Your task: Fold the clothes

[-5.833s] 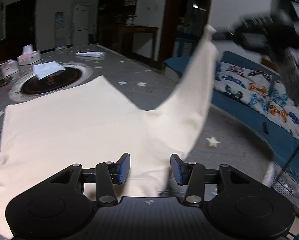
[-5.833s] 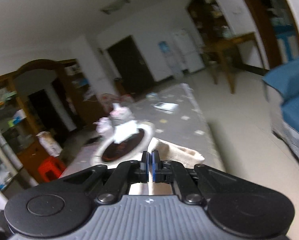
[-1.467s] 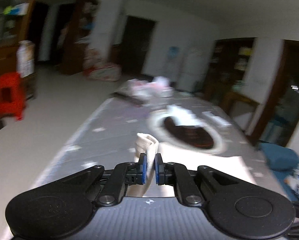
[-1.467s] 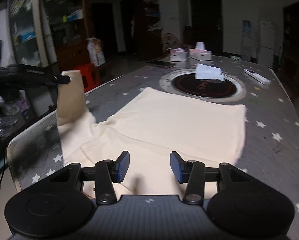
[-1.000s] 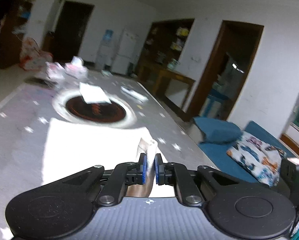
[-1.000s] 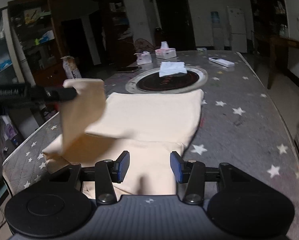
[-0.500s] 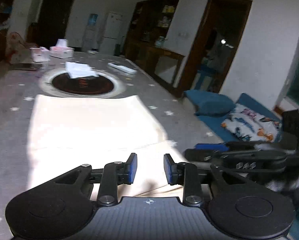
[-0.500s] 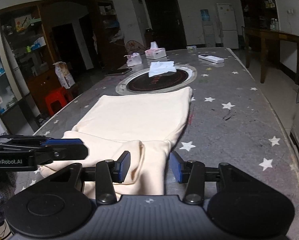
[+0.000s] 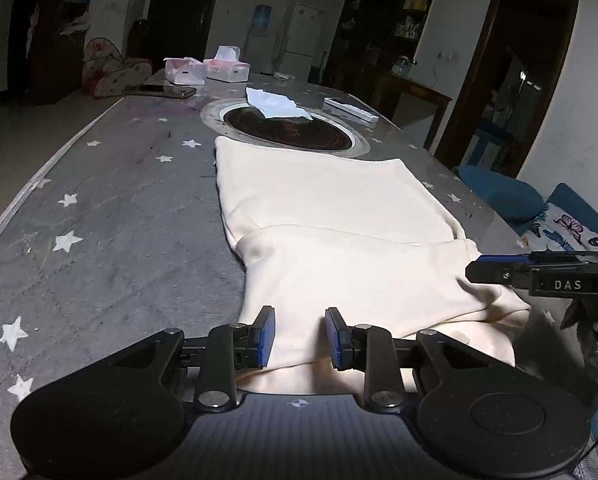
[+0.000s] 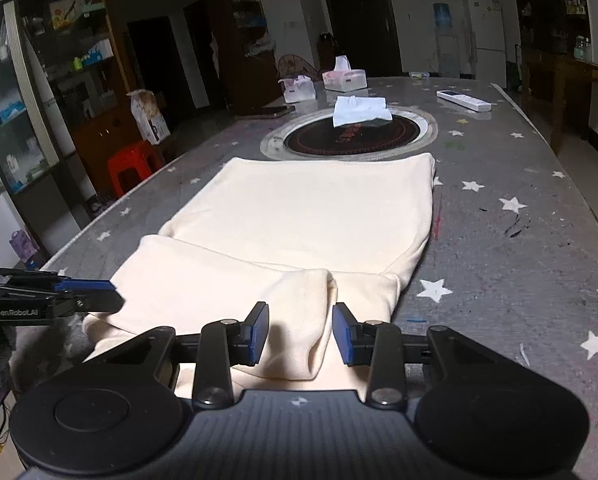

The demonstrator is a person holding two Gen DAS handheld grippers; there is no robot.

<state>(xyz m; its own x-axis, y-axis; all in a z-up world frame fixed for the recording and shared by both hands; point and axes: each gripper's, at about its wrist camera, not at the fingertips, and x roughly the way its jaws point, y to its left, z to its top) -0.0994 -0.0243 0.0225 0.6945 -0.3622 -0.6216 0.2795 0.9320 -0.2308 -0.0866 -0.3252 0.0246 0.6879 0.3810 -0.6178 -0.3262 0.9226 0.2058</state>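
A cream garment (image 9: 331, 208) (image 10: 299, 208) lies flat on the grey star-patterned table (image 9: 99, 200), with both sleeves folded in across its near part. My left gripper (image 9: 299, 320) hovers low over the garment's near left edge. Its jaws are closing, the pads stand apart, and only cloth lying beneath shows between them. My right gripper (image 10: 301, 318) is over the folded sleeve at the near right. Its jaws are closing too, and the pads do not press the cloth. Each gripper shows at the side of the other's view: the right gripper (image 9: 499, 270), the left gripper (image 10: 87, 292).
Beyond the garment a round dark hotplate (image 9: 287, 130) is set into the table, with a white tissue (image 9: 277, 106) on it. Tissue boxes (image 9: 225, 68), a phone (image 9: 161, 90) and a remote (image 9: 351, 106) lie further back. A blue sofa (image 9: 571, 232) stands right, a red stool (image 10: 133, 164) left.
The left gripper carried a lifted sleeve across the garment, let it go and sank toward the near edge. The sleeve now lies folded flat. The right gripper's jaws have narrowed.
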